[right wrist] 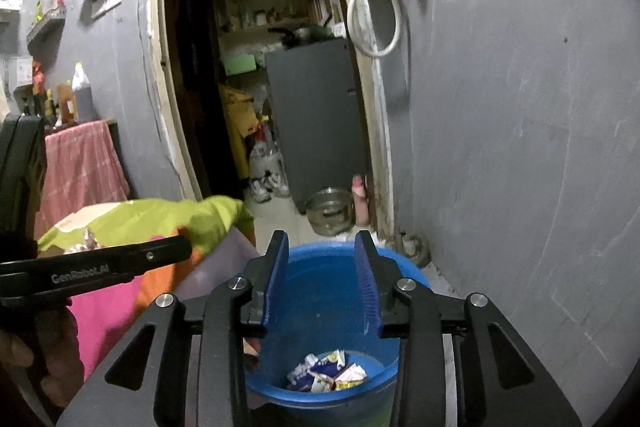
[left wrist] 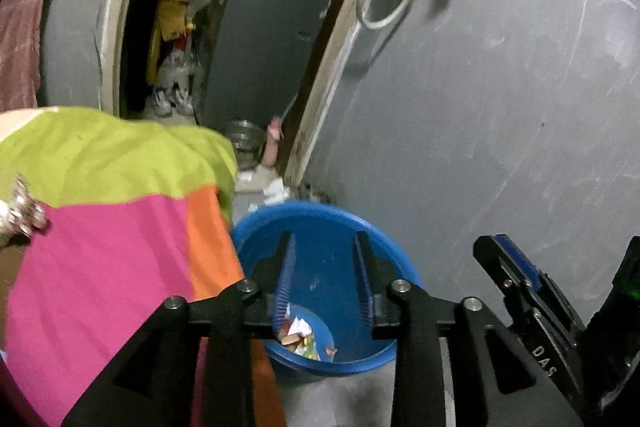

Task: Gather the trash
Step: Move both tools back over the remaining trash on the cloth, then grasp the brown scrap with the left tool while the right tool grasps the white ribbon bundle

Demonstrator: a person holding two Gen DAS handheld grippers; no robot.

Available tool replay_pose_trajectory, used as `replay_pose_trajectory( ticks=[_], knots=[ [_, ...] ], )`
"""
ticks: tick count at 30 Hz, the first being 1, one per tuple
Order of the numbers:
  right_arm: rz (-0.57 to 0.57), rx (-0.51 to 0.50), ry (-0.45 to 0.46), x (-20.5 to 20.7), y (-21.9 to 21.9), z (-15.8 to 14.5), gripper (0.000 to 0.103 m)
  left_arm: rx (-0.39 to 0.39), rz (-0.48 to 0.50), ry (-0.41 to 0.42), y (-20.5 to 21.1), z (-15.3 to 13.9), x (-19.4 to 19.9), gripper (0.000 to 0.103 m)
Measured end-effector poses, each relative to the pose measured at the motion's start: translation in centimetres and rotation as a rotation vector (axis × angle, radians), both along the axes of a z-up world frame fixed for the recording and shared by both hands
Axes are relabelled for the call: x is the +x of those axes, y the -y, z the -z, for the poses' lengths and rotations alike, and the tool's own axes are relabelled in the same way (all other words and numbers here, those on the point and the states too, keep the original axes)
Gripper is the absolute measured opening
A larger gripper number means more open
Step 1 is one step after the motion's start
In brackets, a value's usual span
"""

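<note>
A blue bucket (left wrist: pixel 332 291) stands on the floor by the grey wall, with crumpled wrappers (left wrist: pixel 300 337) at its bottom. It also shows in the right wrist view (right wrist: pixel 320 307), with the wrappers (right wrist: pixel 328 373) inside. My left gripper (left wrist: pixel 325 239) is open and empty above the bucket's mouth. My right gripper (right wrist: pixel 322 239) is open and empty above the same bucket. The right gripper's body shows at the lower right of the left wrist view (left wrist: pixel 532 299). The left gripper's arm shows at the left of the right wrist view (right wrist: pixel 100 267).
A bed with a green, pink and orange sheet (left wrist: pixel 112 219) lies left of the bucket, with a crumpled foil piece (left wrist: pixel 20 215) on it. White scraps (left wrist: pixel 276 191) lie on the floor behind the bucket. A doorway (right wrist: pixel 260 107) leads to a fridge (right wrist: pixel 316 123) and steel pot (right wrist: pixel 330 211).
</note>
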State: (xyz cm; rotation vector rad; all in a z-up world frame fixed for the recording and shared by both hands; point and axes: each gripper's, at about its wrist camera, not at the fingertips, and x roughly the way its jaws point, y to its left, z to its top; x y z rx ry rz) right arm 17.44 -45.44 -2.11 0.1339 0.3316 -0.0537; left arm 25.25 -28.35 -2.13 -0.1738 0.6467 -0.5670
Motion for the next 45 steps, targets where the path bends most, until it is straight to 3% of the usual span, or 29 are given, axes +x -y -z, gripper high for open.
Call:
replay_pose_trajectory(
  ticks=[3,8,12,15,21,22,30,36,41,45],
  knots=[
    [-0.003,-0.015,0.055,-0.7,-0.9,-1.9,0.048,-0.03,-0.019,0.042,-1.7,-1.9,-0.7,0.032],
    [-0.02,-0.047,0.131,-1.8,-3.2,-4.7,0.055,-0.054,-0.061,0.127,-5.1,-5.2,-2.1,0.04],
    [-0.032,-0.067,0.205,-2.7,-5.6,-6.9,0.071,-0.07,-0.115,0.212,-8.4,-7.4,-3.6,0.057],
    [-0.041,-0.081,0.257,-3.3,-7.4,-8.3,0.076,-0.07,-0.154,0.259,-10.7,-8.7,-4.5,0.064],
    [-0.055,-0.075,0.325,-4.0,-10.7,-10.1,0.098,-0.043,-0.271,0.351,-16.1,-10.7,-6.3,0.096],
    [-0.058,-0.073,0.335,-4.0,-11.2,-10.3,0.103,-0.044,-0.289,0.359,-16.9,-10.8,-6.6,0.097],
    [-0.123,-0.07,0.366,-4.1,-15.5,-10.3,0.103,-0.035,-0.387,0.393,-22.9,-10.2,-8.8,0.1],
    [-0.188,-0.071,0.365,-3.8,-19.3,-9.1,0.103,0.013,-0.44,0.411,-26.0,-9.0,-10.0,0.101],
    [-0.243,-0.091,0.336,-2.5,-21.7,-7.9,0.103,0.035,-0.46,0.361,-28.7,-7.3,-9.6,0.101],
    [-0.273,-0.114,0.295,-1.0,-23.1,-6.9,0.103,0.049,-0.474,0.275,-30.5,-5.5,-8.2,0.101]
  ],
)
